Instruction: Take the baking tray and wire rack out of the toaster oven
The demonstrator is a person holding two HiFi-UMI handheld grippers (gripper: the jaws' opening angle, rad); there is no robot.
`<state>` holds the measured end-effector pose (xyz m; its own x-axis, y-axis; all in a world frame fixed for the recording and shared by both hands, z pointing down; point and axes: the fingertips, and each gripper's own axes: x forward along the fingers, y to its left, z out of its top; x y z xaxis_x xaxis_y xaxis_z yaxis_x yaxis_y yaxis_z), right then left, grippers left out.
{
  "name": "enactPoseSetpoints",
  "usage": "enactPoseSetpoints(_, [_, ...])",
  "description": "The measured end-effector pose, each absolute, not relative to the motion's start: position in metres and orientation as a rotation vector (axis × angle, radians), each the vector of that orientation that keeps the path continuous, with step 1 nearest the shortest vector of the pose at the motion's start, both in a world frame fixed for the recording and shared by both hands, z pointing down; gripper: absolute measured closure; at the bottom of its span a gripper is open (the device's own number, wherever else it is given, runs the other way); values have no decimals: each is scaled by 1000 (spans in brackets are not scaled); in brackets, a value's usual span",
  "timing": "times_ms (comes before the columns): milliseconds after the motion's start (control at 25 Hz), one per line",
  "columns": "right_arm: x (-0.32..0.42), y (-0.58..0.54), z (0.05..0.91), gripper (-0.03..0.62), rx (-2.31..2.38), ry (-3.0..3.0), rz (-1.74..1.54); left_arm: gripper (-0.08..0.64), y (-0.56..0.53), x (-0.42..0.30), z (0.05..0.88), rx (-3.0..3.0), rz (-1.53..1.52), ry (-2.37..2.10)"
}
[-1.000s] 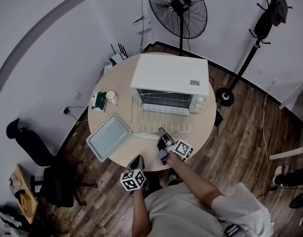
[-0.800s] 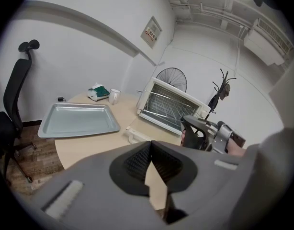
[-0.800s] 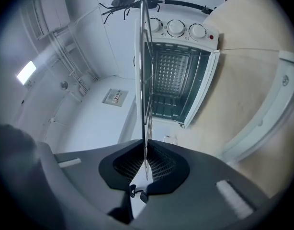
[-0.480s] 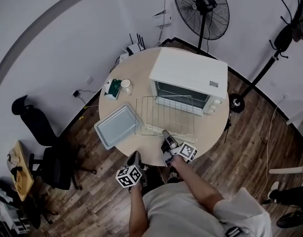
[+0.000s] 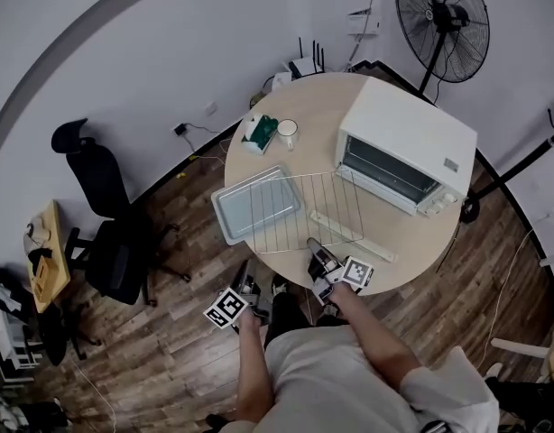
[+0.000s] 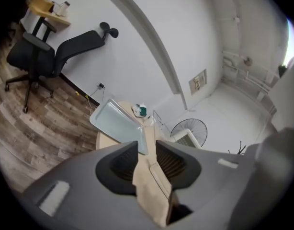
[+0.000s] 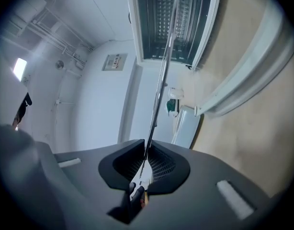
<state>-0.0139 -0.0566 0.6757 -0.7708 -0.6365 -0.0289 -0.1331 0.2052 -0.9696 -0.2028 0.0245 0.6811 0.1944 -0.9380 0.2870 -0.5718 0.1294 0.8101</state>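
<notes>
Both items are out of the toaster oven (image 5: 403, 147). My right tool (image 5: 315, 246), jaws just loosening, pinches the wire rack (image 5: 304, 210), which lies ahead, partly over the baking tray (image 5: 230, 210) on the bench (image 5: 322, 115). My left tool (image 5: 247, 283), just spread, is empty. Only setting the rack down seems left.

Plain white walls (image 5: 124, 52) meet a floor (image 5: 169, 332) of dark wooden planks, where a round, pale wood bench (image 5: 313, 106) stands close to the corner. A black office chair (image 5: 115, 251) sits to the bench's left, near a small yellow desk (image 5: 42, 251). A black standing fan (image 5: 442, 12) rises behind the bench by the wall.
</notes>
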Motion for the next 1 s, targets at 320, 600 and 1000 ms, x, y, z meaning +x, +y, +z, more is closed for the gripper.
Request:
enactPoseSetpoints(320, [-58, -49, 694, 572, -722, 2130, -1688, 391, 12, -235, 683, 1532, -529, -1402])
enactPoseSetpoints(600, [-125, -54, 666, 574, -501, 2168, -1599, 378, 15, -297, 708, 1397, -532, -1447])
enactPoseSetpoints(1000, [-172, -72, 685, 572, -483, 2167, -1696, 353, -13, -327, 726, 1402, -572, -1302])
